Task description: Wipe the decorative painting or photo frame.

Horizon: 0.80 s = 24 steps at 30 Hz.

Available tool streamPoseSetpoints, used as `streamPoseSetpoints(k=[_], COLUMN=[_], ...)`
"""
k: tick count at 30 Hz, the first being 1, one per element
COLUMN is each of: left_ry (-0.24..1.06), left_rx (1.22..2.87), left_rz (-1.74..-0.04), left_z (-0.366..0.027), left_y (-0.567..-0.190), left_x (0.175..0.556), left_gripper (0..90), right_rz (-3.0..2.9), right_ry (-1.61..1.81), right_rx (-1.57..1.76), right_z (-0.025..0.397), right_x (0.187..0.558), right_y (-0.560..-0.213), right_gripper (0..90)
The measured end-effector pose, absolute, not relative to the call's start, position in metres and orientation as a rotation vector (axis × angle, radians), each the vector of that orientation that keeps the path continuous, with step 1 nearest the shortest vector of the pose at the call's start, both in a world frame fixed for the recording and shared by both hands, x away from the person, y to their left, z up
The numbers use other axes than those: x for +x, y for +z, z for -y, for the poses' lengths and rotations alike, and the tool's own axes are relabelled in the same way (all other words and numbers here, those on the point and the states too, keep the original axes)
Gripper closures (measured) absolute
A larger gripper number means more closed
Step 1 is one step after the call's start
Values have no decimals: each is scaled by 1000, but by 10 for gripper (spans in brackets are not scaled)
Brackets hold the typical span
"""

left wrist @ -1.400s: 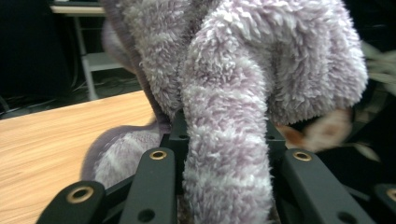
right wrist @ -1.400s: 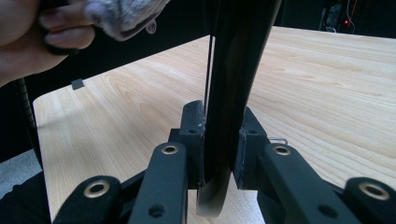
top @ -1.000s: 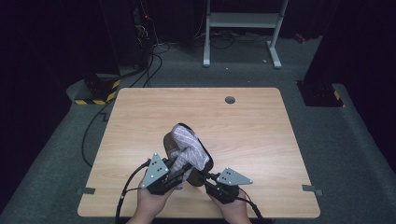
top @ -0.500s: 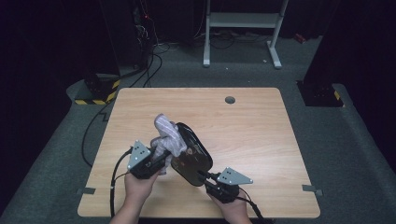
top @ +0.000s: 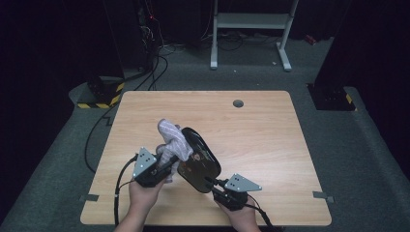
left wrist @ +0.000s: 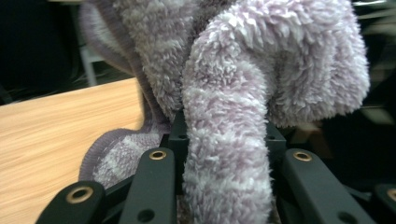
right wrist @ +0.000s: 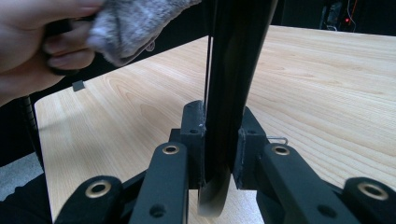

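High view puts the person's two hands at the near edge of the wooden table, coming in from six o'clock. The right gripper sits at about five o'clock from the table's middle, its jaws clamped on the lower rim of a black oval tray that stands tilted up on edge above the wood. In the right gripper view the tray runs straight up between the two jaws, pinched tight, with the tabletop stretching away behind it. The left gripper, at about seven o'clock, has its jaws closed on a fluffy lilac cloth, which bunches upward and touches the tray's left face. In the left gripper view the cloth fills the gap between the jaws and billows over them. Farther off, toward twelve o'clock, a small dark round cap sits in the table near its far edge. Beyond the table stands a white metal frame on the grey floor, and a yellow-and-black striped block lies at about ten o'clock.
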<state>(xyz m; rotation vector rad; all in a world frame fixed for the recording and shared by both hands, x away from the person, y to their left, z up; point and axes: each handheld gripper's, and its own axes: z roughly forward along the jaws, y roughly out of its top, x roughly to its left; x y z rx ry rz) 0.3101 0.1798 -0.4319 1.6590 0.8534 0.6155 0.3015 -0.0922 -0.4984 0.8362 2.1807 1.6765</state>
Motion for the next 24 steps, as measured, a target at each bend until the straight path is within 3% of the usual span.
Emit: streamPoseSetpoints(k=[11,24], left_ry=[578,630], left_rx=[1709,1642], left_rz=[-658,-879], left_z=[-133,-188], left_y=[-419,-435], left_x=[278,319], left_gripper=[672,671], right_rz=[-2182,-2179], right_ry=[1674,1682], right_rx=[835,837], right_z=[92,92], right_x=[302,302], right_y=[-498,-498], right_gripper=[781,781])
